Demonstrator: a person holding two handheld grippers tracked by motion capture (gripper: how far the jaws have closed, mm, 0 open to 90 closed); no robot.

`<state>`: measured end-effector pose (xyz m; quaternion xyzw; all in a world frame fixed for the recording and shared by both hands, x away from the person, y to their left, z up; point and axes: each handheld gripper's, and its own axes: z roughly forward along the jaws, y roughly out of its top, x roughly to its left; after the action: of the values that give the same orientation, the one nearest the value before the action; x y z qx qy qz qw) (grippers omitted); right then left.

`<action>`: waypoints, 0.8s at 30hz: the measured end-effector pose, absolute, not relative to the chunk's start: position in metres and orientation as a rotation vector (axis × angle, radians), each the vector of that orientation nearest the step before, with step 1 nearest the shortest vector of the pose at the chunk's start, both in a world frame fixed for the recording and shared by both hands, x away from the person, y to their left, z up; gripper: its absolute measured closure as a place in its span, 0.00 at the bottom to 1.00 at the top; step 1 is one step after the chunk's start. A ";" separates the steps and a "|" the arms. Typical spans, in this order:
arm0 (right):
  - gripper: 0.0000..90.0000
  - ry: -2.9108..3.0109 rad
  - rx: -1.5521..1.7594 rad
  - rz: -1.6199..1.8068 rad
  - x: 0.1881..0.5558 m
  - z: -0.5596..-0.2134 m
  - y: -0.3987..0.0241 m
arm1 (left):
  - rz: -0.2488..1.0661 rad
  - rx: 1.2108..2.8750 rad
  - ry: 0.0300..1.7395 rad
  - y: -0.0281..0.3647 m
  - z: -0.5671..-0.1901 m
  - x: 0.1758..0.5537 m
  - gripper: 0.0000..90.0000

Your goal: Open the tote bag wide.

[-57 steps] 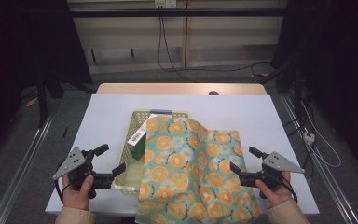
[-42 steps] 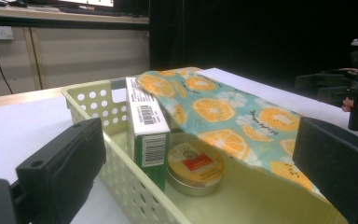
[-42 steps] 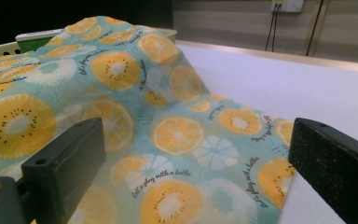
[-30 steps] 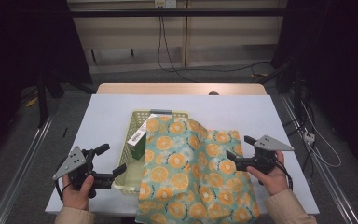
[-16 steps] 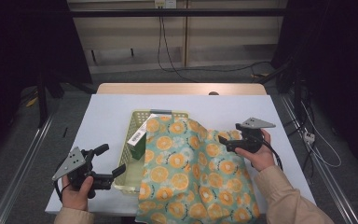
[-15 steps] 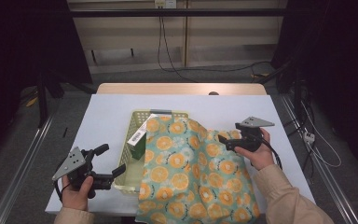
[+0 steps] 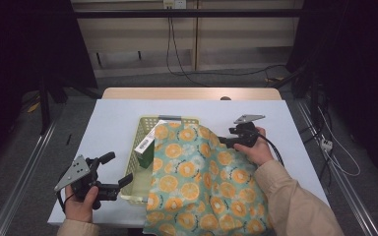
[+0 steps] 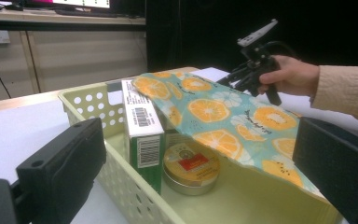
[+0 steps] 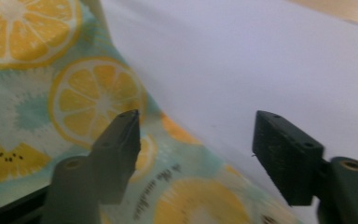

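A teal cloth [image 7: 197, 182] printed with orange slices drapes over the right part of a pale yellow basket [image 7: 142, 129] and down over the table's front edge. Inside the basket a green and white box [image 8: 142, 133] stands upright beside a round tin [image 8: 191, 165], which lies half under the cloth. My right gripper [image 7: 226, 139] is open at the cloth's far right edge. In the right gripper view [image 9: 198, 135] one jaw is over the cloth [image 9: 51, 93] and the other over bare table. My left gripper [image 7: 119, 168] is open at the front left, facing the basket [image 8: 121, 186].
The white table top [image 7: 118, 110] has free room at the left and the back. A wooden strip [image 7: 192, 93] runs along its far edge. Cables [image 7: 325, 147] hang off the right side of the table. The person's right sleeve [image 7: 295, 201] lies over the cloth.
My right gripper has moved from the front right of the table forward and left to the cloth's far right edge. The left gripper has stayed still.
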<state>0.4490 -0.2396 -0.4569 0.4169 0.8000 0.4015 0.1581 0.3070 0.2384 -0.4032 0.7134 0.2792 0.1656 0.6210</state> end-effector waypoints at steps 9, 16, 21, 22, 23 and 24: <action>0.61 2.368 1.120 1.083 0.451 -0.466 -0.233 | 0.376 1.653 0.646 0.235 -0.405 0.308 0.03; 0.99 2.458 1.104 1.088 0.446 -0.461 -0.237 | 0.385 1.640 0.652 0.237 -0.402 0.306 0.03; 1.00 2.454 1.124 1.057 0.445 -0.459 -0.234 | 0.386 1.645 0.653 0.237 -0.402 0.306 0.03; 1.00 2.454 1.124 1.057 0.445 -0.459 -0.234 | 0.385 1.646 0.655 0.236 -0.403 0.306 0.03; 1.00 2.449 1.134 1.052 0.445 -0.458 -0.234 | 0.385 1.648 0.654 0.236 -0.403 0.306 0.03; 1.00 2.411 1.163 1.072 0.447 -0.456 -0.238 | 0.388 1.650 0.652 0.236 -0.403 0.306 0.03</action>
<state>0.4471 -0.2382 -0.4561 0.3999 0.8292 0.3687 0.1285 0.3060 0.2361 -0.4027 0.7163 0.2832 0.1682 0.6152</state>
